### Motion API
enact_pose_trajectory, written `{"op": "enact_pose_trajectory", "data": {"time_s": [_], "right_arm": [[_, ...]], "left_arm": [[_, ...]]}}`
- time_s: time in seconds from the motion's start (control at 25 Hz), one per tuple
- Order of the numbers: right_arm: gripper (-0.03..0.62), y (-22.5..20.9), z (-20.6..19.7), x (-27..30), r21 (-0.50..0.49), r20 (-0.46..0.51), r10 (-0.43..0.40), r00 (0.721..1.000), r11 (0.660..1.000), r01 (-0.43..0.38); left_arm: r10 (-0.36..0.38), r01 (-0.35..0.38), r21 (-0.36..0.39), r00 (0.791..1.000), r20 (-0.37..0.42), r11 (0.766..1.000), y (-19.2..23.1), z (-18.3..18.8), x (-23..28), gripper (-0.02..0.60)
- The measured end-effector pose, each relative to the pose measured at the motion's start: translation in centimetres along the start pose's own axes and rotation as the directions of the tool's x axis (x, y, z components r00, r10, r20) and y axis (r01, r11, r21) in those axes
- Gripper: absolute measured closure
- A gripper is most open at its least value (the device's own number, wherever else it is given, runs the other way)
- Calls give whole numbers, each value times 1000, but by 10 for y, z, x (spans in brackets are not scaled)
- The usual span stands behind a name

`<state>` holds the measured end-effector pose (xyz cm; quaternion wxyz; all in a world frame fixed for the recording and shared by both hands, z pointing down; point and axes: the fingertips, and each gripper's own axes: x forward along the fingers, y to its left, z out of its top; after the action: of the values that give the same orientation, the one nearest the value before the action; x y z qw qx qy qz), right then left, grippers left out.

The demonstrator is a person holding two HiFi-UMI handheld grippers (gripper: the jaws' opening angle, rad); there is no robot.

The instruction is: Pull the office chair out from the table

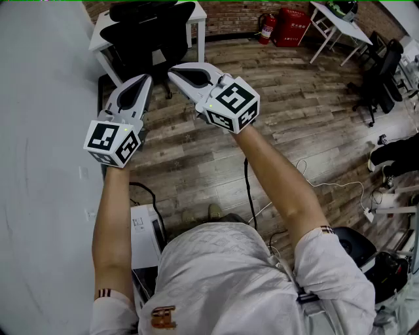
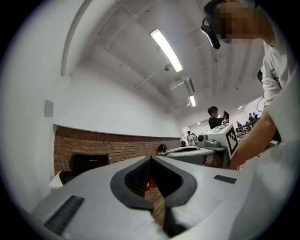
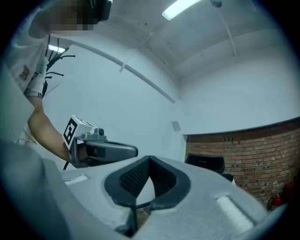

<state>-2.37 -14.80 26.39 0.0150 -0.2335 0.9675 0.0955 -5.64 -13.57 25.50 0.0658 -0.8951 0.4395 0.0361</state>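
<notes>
You are standing short of the table, both forearms reaching toward it. You are holding the left gripper and the right gripper side by side on the table's near side, tips pointing at it. Both claws are sitting clenched, pads meeting, and neither is gripping anything; the gripper views are showing only wall and brick past the tips. Neither gripper is touching the chair, which is standing apart from them. The chair, black, is sitting tucked in against the table's near edge, with its backrest rising in front of the white top. Wood-plank floor is running from your feet up to the table. A white wall is lying to the table's left. Behind the table a brick wall is closing the room. A red extinguisher and a red box are standing at its foot, to the table's right.
</notes>
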Motion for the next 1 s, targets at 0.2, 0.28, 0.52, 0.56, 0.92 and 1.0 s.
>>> {"op": "enact_pose_trajectory", "data": {"time_s": [0.2, 0.28, 0.52, 0.56, 0.92, 1.0], "right_arm": [[594, 1, 1, 2, 5, 10, 3, 1000, 1000, -3], [594, 1, 3, 2, 10, 21, 7, 1000, 1000, -7], [592, -7, 1, 2, 12, 21, 12, 1000, 1000, -13], [592, -9, 0, 1, 10, 21, 15, 1000, 1000, -15], [592, -39, 0, -12, 7, 47, 37, 998, 999, -38], [592, -44, -1, -14, 6, 52, 50, 997, 999, -50]], "left_arm": [[-3, 3, 0, 1000, -1, 1000, 0, 0, 0, 581], [-2, 2, 0, 1000, -2, 1000, 1, -1, 1, 581], [11, -11, -1, 1000, -9, 1000, 3, -5, 7, 581], [16, -16, -1, 1000, -9, 1000, 4, -5, 9, 581], [70, -70, 6, 998, -5, 998, 7, -4, 34, 581], [81, -81, 8, 997, -7, 997, 7, -6, 40, 581]]}}
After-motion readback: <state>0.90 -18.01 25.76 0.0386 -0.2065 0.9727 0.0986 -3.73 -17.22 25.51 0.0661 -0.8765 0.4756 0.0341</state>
